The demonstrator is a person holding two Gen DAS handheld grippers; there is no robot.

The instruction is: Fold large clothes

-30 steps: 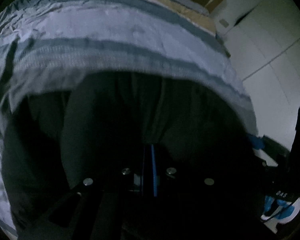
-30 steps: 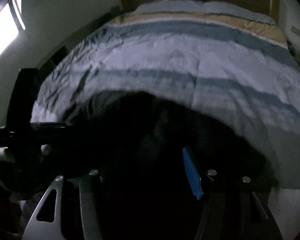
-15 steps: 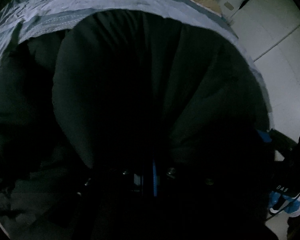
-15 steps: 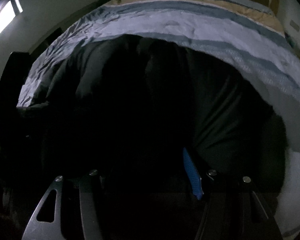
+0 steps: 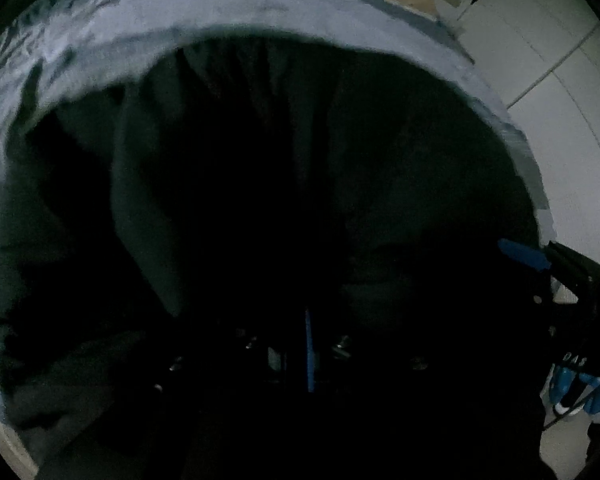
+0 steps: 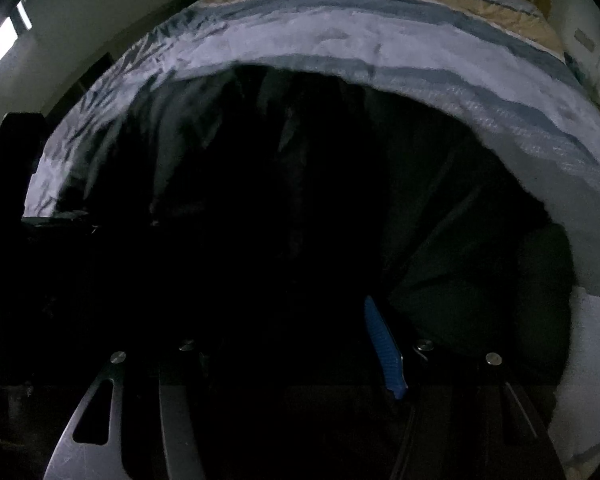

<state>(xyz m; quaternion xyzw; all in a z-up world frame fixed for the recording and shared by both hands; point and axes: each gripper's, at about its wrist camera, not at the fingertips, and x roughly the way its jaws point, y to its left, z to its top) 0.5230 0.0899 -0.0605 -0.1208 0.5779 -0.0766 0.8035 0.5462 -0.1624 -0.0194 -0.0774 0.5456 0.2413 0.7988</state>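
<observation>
A blue, white and tan striped bed (image 6: 380,40) lies beneath a large dark grey garment (image 5: 220,160) spread across it. The left gripper (image 5: 306,344) is clenched on its hem; the right gripper's (image 6: 300,340) grasp cannot be told.

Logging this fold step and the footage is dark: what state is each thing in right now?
Garment: dark, spread in creases over the bed, filling both views.
Bedspread: striped, wrinkled, partly covered by the garment.
Left gripper: shut on the garment.
Right gripper: wide apart at the fingers' base; whether it grips cloth is too dark to tell.
</observation>
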